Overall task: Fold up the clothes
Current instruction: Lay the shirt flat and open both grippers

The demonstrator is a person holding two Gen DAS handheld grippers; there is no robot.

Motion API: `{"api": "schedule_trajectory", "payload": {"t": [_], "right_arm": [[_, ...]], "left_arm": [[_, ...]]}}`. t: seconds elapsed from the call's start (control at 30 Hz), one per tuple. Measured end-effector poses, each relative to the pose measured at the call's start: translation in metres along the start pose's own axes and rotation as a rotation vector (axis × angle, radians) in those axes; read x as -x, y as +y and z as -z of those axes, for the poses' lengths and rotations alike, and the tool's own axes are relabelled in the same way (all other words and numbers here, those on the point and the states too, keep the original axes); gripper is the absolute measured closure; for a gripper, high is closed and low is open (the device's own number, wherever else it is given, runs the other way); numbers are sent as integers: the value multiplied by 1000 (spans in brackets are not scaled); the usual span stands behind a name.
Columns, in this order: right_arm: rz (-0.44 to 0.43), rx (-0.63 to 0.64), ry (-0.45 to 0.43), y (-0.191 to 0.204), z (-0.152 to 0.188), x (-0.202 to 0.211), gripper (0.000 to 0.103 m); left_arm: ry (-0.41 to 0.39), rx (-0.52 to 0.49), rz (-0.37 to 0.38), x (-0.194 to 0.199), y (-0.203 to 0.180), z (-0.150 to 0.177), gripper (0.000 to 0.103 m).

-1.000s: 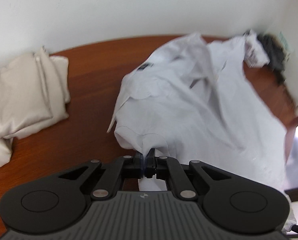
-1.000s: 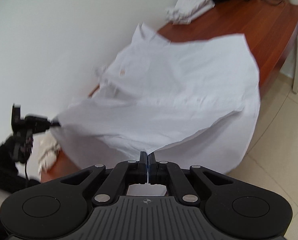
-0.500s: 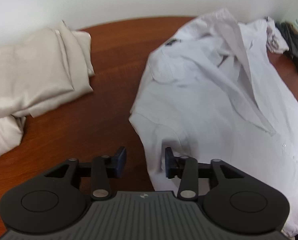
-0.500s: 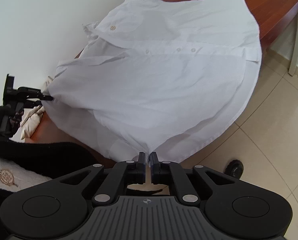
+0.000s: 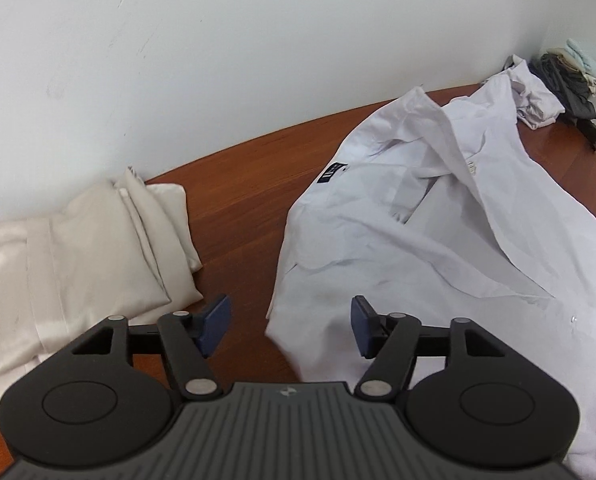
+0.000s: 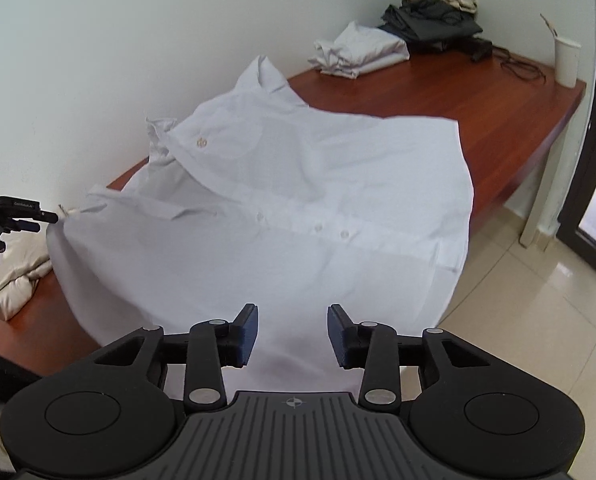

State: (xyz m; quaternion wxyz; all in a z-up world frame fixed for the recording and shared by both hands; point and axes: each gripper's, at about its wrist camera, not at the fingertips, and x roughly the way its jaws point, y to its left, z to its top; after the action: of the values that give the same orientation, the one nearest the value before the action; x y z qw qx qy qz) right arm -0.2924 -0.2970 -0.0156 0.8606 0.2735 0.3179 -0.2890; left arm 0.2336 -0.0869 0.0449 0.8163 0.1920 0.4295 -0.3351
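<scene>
- Shirt (image 6: 298, 208): white, spread on table (image 6: 497, 92), unfolded
- Left gripper (image 5: 290, 324), right gripper (image 6: 292, 334): jaws just opening, nothing clamped
- Beige garment (image 5: 78, 248): folded, 1 pile

Shirt's neck label (image 5: 331, 172) apparently illegible

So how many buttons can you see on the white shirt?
3, in a row on the white shirt's front strip: one leftmost, one in the middle, one rightmost. Folds may hide more.
</scene>
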Motion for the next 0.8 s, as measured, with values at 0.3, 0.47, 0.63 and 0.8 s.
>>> {"api": "schedule_trajectory", "payload": {"t": [0.3,0.47,0.63,0.8], "right_arm": [[15,-27,-9,-2,-13,-22,61],[37,-30,-16,-1,-16,-34,61],[69,-46,-9,-7,-15,-49,61],[99,-79,-17,-16,-13,-55,61]], "left_arm": [[-56,-47,-36,9,3,-10,29],[-13,-119,-43,-22,-10,-21,36],[33,-157,-51,-61,-25,-30,36],[104,-174,-74,-96,-36,-29,36]]}}
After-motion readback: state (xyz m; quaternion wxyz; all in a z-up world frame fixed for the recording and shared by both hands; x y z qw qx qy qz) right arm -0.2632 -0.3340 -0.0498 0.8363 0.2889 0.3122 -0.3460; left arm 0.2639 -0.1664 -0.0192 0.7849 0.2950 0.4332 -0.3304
